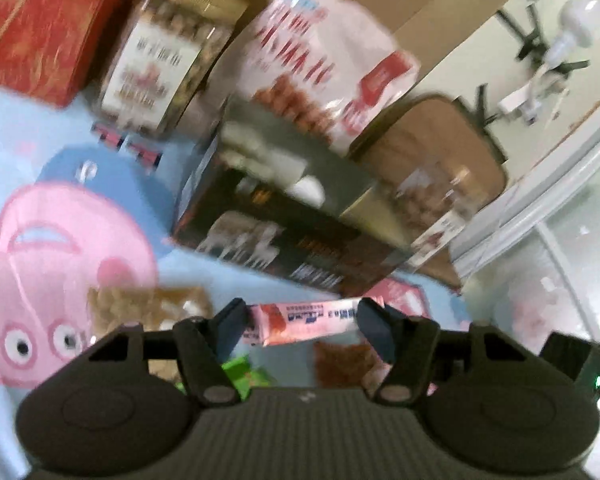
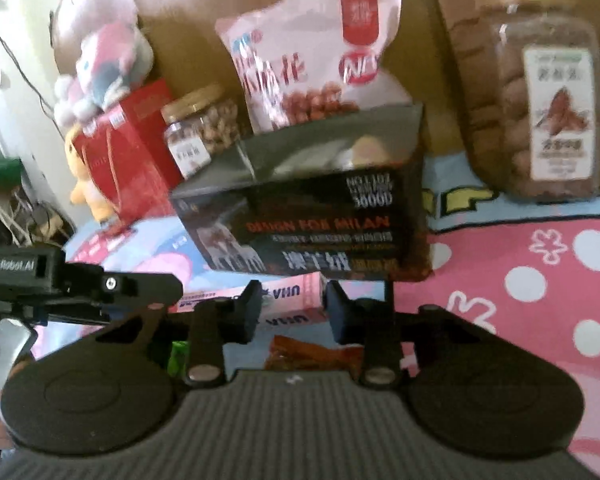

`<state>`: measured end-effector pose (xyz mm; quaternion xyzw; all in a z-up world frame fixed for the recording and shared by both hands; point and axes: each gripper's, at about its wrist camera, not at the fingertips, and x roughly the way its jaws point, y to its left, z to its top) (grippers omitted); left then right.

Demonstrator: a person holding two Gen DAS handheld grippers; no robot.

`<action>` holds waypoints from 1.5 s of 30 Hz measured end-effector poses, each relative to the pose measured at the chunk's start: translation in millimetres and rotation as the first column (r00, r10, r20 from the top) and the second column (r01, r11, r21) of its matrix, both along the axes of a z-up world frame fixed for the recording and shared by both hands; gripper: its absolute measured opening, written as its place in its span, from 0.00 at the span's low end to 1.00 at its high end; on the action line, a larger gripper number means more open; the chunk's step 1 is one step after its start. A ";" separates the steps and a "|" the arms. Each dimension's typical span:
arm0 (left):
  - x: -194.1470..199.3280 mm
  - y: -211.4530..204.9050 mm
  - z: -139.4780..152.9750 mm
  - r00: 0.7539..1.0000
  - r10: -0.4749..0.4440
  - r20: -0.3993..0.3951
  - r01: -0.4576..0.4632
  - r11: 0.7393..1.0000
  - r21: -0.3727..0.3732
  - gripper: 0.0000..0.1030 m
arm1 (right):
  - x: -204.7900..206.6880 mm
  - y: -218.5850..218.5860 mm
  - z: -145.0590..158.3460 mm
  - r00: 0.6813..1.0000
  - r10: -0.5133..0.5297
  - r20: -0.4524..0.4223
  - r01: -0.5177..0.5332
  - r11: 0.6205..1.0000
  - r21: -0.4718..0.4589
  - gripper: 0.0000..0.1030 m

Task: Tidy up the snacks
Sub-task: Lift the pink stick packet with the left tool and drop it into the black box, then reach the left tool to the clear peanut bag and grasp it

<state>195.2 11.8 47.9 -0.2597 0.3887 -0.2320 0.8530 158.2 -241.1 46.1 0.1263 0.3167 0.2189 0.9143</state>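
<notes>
My left gripper (image 1: 302,324) is shut on a pink snack packet (image 1: 300,322), with a pad against each end. It is lifted off the sheet. My right gripper (image 2: 294,312) is shut on a pink UHA box (image 2: 292,300), whose left part runs on behind the left finger. I cannot tell whether the two views show the same pink item. A dark open-topped box (image 1: 284,232) (image 2: 312,216) stands just beyond both grippers. Under the fingers lie a green packet (image 1: 244,372) (image 2: 178,354), an orange-red packet (image 1: 340,364) (image 2: 312,356) and a tan packet (image 1: 148,308).
Behind the dark box stand a pink-white snack bag (image 2: 320,60), a small nut jar (image 2: 198,132), a tall jar (image 2: 540,92) and a red box (image 2: 132,148) with a plush toy (image 2: 104,64). The left gripper's body (image 2: 40,276) is close on the left. A cartoon sheet (image 1: 60,240) covers the surface.
</notes>
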 end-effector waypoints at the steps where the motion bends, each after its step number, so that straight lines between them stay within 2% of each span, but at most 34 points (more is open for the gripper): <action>1: 0.2 -0.8 7.7 1.000 0.000 0.020 0.000 1.000 -0.004 0.60 | -4.8 1.7 7.3 1.000 -0.010 0.027 0.011 1.000 -0.006 0.36; 6: 22.3 -16.0 46.6 0.992 -0.020 0.129 0.018 1.000 0.015 0.60 | -9.6 5.6 51.2 0.972 -0.067 0.227 0.081 0.995 -0.053 0.36; 7: 30.4 -20.1 50.5 0.989 -0.020 0.148 0.017 1.000 0.024 0.61 | -4.1 5.4 56.7 0.966 -0.076 0.246 0.093 0.994 -0.059 0.36; 10: 61.2 -34.0 47.9 0.986 -0.037 0.163 0.029 0.998 0.052 0.61 | 21.4 4.1 60.8 0.956 -0.109 0.272 0.131 0.989 -0.063 0.37; 13: 86.7 -43.9 31.0 0.992 -0.038 0.120 0.028 0.996 0.083 0.61 | 49.9 4.6 49.3 0.967 -0.118 0.226 0.142 0.985 -0.094 0.43; 15: 96.2 -52.2 21.0 0.995 -0.044 0.092 0.034 0.993 0.111 0.61 | 63.6 3.4 39.2 0.974 -0.117 0.196 0.141 0.984 -0.111 0.50; 17: 96.5 -57.5 17.6 0.993 -0.060 0.097 0.046 0.989 0.138 0.63 | 64.2 -0.2 33.5 0.968 -0.148 0.204 0.179 0.973 -0.144 0.50; 21: 78.2 -50.4 32.1 0.988 -0.076 0.134 0.060 0.991 0.118 0.63 | 49.3 -22.6 40.1 0.958 -0.203 0.203 0.217 0.975 -0.049 0.50; 23: 61.5 -44.1 42.1 0.983 -0.089 0.159 0.074 0.992 0.102 0.66 | 31.7 -32.3 43.2 0.960 -0.202 0.196 0.208 0.978 -0.011 0.50; 26: 30.3 -39.5 44.8 0.978 -0.130 0.162 0.112 0.987 0.111 0.67 | 0.7 -49.1 33.3 0.980 -0.170 0.106 0.166 0.985 0.051 0.50; 31: -20.9 -34.2 27.5 0.972 -0.219 0.089 0.212 0.974 0.079 0.67 | -49.2 -61.4 2.9 0.994 -0.093 -0.066 0.102 0.985 0.143 0.49; 36: -62.2 -21.8 13.3 0.965 -0.254 0.072 0.254 0.967 0.016 0.66 | -91.2 -53.5 -9.2 0.994 -0.057 -0.091 0.068 0.989 0.129 0.46; 42: -85.6 -15.9 -16.1 0.963 -0.269 -0.018 0.268 0.963 -0.040 0.64 | -100.7 -39.5 -14.0 0.990 -0.072 -0.120 0.085 0.990 0.111 0.44; 45: -89.9 -15.1 -25.3 0.964 -0.265 -0.028 0.265 0.964 -0.026 0.64 | -107.3 -35.5 -12.8 0.993 -0.067 -0.096 0.079 0.989 0.122 0.44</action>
